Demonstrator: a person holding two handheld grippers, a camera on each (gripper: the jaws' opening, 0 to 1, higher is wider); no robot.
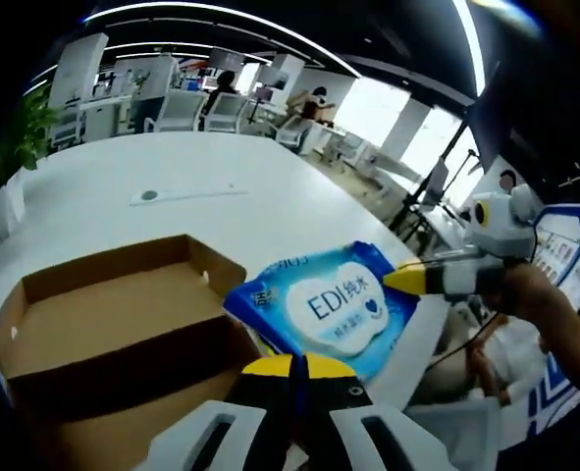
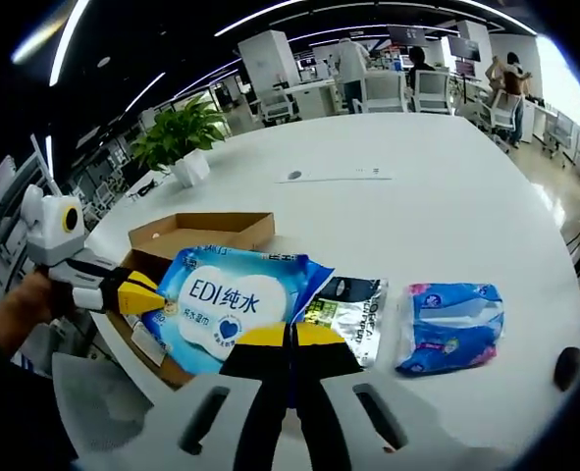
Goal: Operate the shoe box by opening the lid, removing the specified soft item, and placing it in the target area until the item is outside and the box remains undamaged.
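Tongs from both sides meet on one soft pack: the left tongs and the right tongs each have their yellow tips pressed together on an edge of the blue wet-wipe pack, which hangs between them, part over the open shoe box and part over the white bench. From the right gripper view, the left tongs arrive from the left of the scene with a person's hand behind them.

Risk lies in the shared hold. If the two pull apart, the thin wrapper could tear or slip from one pair of tips, and the pack would swing down onto the cardboard rim. A drag across the near wall of the box (its flap standing open on the far side) could bend or crease the card, which the task forbids.

To the right of the pack, a silver and dark sachet lies flat on the bench, and just beyond it a smaller blue pack; both sit where a set-down would likely go, so room is tight. Whether the sachet touches the held pack is hard to tell, since the tips cover that edge. Farther off stand a potted plant, a flat strip with a round button, chairs and seated people.
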